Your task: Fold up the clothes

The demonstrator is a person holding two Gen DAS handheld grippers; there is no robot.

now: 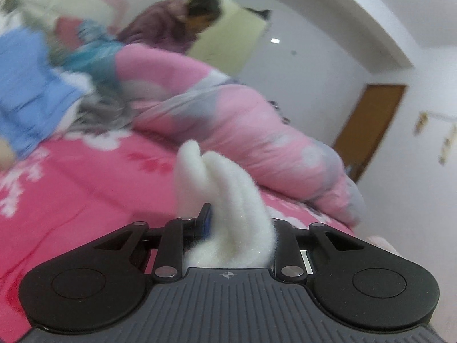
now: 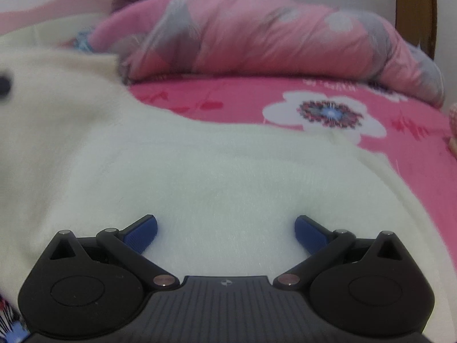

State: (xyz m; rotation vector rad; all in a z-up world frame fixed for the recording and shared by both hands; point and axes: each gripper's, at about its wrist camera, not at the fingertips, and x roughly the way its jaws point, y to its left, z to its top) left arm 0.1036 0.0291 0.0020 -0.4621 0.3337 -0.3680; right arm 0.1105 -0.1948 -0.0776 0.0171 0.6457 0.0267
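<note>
Bright pink bedding printed with white flowers (image 2: pixel 328 114) covers a bed (image 1: pixel 85 188) that fills the lower half of both wrist views, with white walls behind it.

In the left wrist view, the left gripper (image 1: pixel 237 223) sits at the bottom centre of the frame, its jaws clenched on a bunched fold of fluffy white garment (image 1: pixel 228 194). The pinched fabric stands up between the jaws in soft ridges, reaching toward the middle of the frame. One blue pad is partly visible at the left of the fabric; the other is hidden by it. Beyond the fold, a rolled pink and grey quilt (image 1: pixel 228 114) lies across the centre of the frame. At the left edge, blurred, are a light blue cloth (image 1: pixel 25 85) and a turquoise one (image 1: pixel 91 54). In the upper middle a person in a purple top (image 1: pixel 165 25) leans beside the bed. A brown door (image 1: pixel 368 125) stands at the right.

In the right wrist view, the right gripper (image 2: pixel 225 228) is at the bottom centre with its jaws spread wide, gripping nothing. Its blue pads (image 2: pixel 142 231) hover over the same white garment (image 2: pixel 200 177), which spreads flat across the lower and left parts of the frame; whether the pads touch the fabric is unclear. Past the garment's edge, the quilt (image 2: pixel 257 37) lies along the top of the frame.
</note>
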